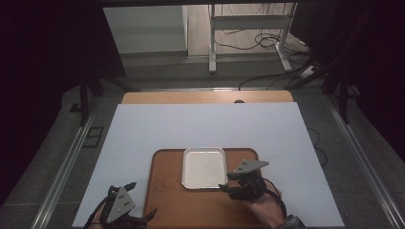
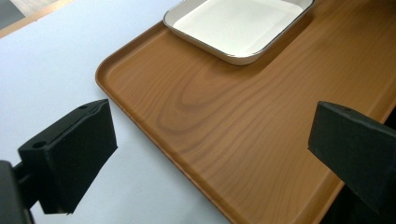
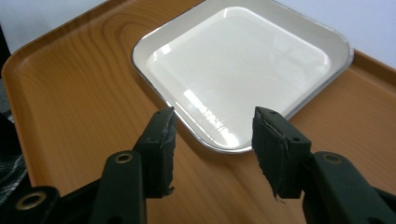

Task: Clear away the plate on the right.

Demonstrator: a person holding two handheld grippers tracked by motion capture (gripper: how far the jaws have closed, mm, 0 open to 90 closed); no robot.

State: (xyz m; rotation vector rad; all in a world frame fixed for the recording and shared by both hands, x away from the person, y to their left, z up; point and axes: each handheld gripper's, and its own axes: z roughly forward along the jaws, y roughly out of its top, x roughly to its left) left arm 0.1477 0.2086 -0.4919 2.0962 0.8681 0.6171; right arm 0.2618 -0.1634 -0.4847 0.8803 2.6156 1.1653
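High view: white square dish sits on the wooden tray, toward the tray's far edge, roughly centred. Tray lies on the white sheet covering the worktop; only a wood strip of the worktop shows past the sheet's far edge. Tray's near edge is cut off by the bottom of the frame.

Right tool hovers over the tray at the dish's near right corner. From above, the tool body and grey plate hide the tips, so contact with the rim cannot be judged there. Right gripper view: right tool has its jaws parted, released, nothing between the pads; the dish rim's near edge lies just beyond the gap. Whether the tips stand above or touch the tray is not clear.

Left tool is at the tray's near left corner, partly cut off by the bottom edge; the hand behind it is dark and hard to read. Left gripper view: left tool stands wide apart, released, empty, straddling the tray edge. Dish is cropped at the top of that view.
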